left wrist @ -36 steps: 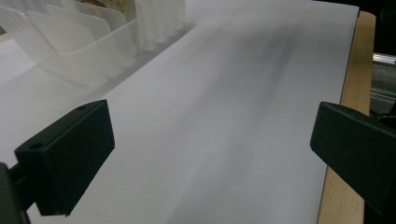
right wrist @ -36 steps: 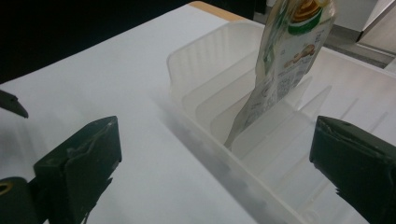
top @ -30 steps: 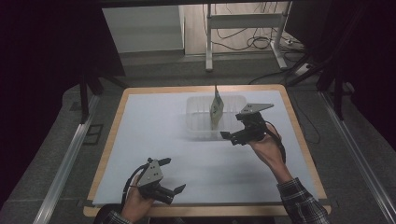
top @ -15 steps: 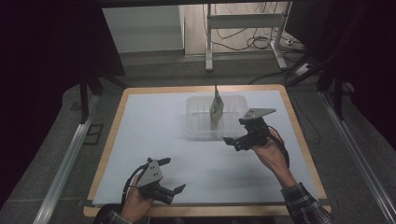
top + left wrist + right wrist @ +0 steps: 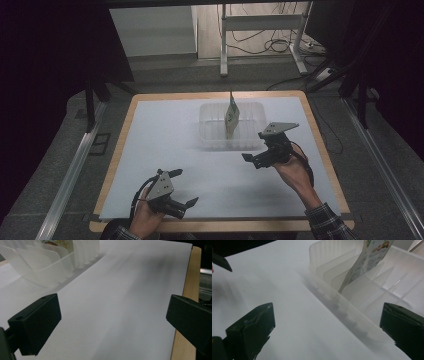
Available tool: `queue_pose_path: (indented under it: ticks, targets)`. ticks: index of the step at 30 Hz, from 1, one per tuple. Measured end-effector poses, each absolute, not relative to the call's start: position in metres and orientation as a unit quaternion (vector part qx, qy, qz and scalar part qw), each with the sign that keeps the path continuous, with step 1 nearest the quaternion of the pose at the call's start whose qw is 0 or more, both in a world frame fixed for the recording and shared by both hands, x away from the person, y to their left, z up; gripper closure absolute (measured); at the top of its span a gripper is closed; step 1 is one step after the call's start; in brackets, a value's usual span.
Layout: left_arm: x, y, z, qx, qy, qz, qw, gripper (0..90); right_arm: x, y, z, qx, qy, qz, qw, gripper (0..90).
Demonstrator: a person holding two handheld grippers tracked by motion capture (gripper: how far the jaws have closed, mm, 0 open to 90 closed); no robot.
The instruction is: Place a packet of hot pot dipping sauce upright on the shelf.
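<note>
White sheeting covers the wooden tabletop (image 5: 320,150), which stands on a grey floor with a metal frame and loose cables behind it. Toward the far side of the tabletop sits a clear plastic rack (image 5: 216,134) with ribbed dividers, and a printed packet (image 5: 232,116) stands in one of its slots, leaning a little, its top edge above the rack's rim. The right gripper (image 5: 256,159) hovers just beside the near right corner of the rack, its jaws spread wide and holding nothing; in the right gripper view the two black jaws frame the rack's near wall (image 5: 342,307) and the foot of the packet (image 5: 364,262), without touching either. A grey three-cornered plate rides on top of this gripper, and a hand in a plaid sleeve carries it. The left gripper (image 5: 183,189) lies low, well apart from the rack, near the front edge of the tabletop on the left side, also spread wide and empty; its own view shows bare white sheet between the jaws, with the rack (image 5: 45,267) off at the upper left. Nothing lies between either gripper and the rack.
</note>
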State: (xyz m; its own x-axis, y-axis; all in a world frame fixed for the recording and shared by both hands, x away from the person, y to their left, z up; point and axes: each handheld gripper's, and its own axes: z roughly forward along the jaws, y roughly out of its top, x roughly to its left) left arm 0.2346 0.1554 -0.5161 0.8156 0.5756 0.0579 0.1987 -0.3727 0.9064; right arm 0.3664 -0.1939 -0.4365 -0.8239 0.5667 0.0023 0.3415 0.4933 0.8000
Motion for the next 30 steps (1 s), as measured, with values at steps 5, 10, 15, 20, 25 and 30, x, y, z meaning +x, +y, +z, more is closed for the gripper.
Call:
queue_pose_path:
  ticks: [5,10,15,20,25,30]
  targets:
    - [0.235,0.155,-0.516,0.807,0.239,0.187,0.507,0.0,0.360,-0.198,-0.441,0.269,0.855,0.424,0.130,0.2]
    - [0.235,0.155,-0.516,0.808,0.237,0.187,0.505,0.0,0.353,-0.202,-0.447,0.269,0.858,0.418,0.129,0.2]
    - [0.235,0.155,-0.516,0.809,0.237,0.188,0.505,0.0,0.346,-0.208,-0.452,0.270,0.860,0.412,0.134,0.2]
    - [0.234,0.154,-0.516,0.809,0.237,0.188,0.504,0.0,0.338,-0.215,-0.461,0.273,0.859,0.410,0.136,0.2]
    - [0.234,0.154,-0.517,0.810,0.236,0.188,0.504,0.0,0.330,-0.224,-0.464,0.273,0.856,0.415,0.144,0.3]
    - [0.234,0.154,-0.517,0.811,0.235,0.188,0.502,0.0,0.323,-0.233,-0.466,0.275,0.851,0.421,0.149,0.3]
